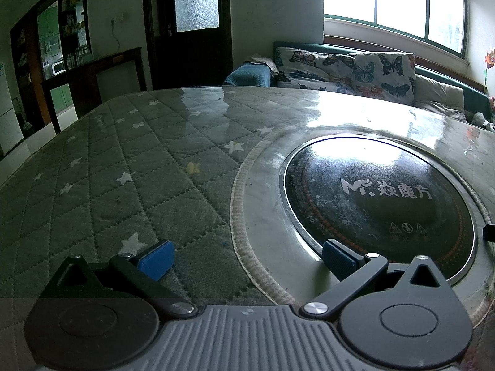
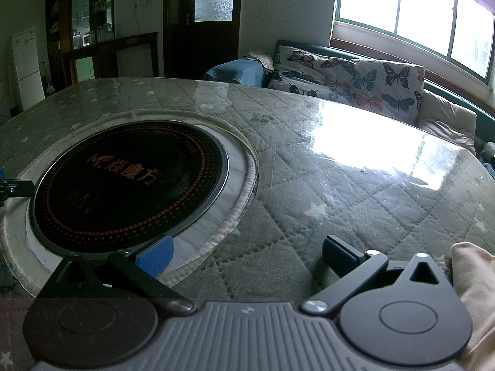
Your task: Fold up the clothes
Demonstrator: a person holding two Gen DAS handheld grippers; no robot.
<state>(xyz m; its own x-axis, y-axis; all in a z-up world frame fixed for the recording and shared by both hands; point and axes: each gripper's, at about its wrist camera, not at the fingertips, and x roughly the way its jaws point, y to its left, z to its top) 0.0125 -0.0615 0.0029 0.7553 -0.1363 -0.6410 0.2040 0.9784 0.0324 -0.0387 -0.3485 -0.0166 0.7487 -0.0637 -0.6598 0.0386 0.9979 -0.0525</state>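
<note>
one table (image 1: 130,160) with a quilted star cover, and one round black cooktop (image 1: 380,204) set into it. two grippers: the left gripper (image 1: 247,258) and the right gripper (image 2: 247,255), each with two blue pads. one tan cloth (image 2: 473,281) at the right edge. two butterfly cushions (image 2: 349,77), one door (image 1: 188,24), one fridge (image 2: 27,65).

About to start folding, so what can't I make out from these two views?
- Beige cloth: right view, cut off by the edge, partly behind the right gripper; garment type unclear.
- Left view: no clothing shows; the left gripper hides the near table.
- Black part: cut off.
</note>
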